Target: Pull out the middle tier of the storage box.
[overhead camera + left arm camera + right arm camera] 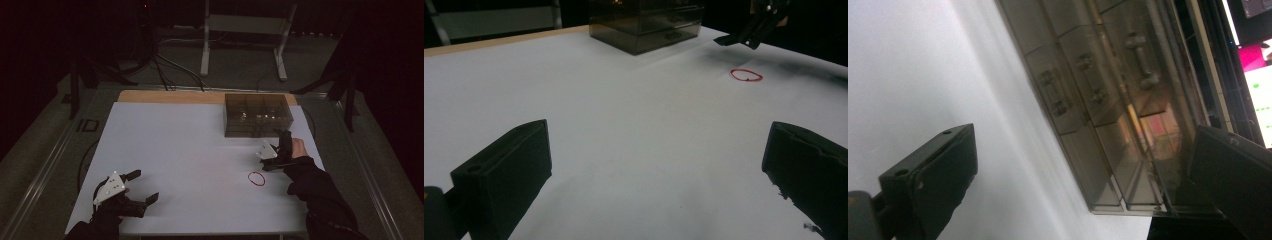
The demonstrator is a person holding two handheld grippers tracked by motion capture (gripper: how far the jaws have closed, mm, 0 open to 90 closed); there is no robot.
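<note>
High view puts the right gripper [278, 148], fingers apart (left gripper [139, 187] too), at the drawer box's [257, 114] 6 o'clock, likely reaching for a handle; next, close on it.

A thin red rubber band [256, 178] is lying flat on the white table, making a small round loop. A see-through, smoky-brown box of little drawers [257, 115] is sitting near the far edge, with its drawers all looking pushed in.
</note>
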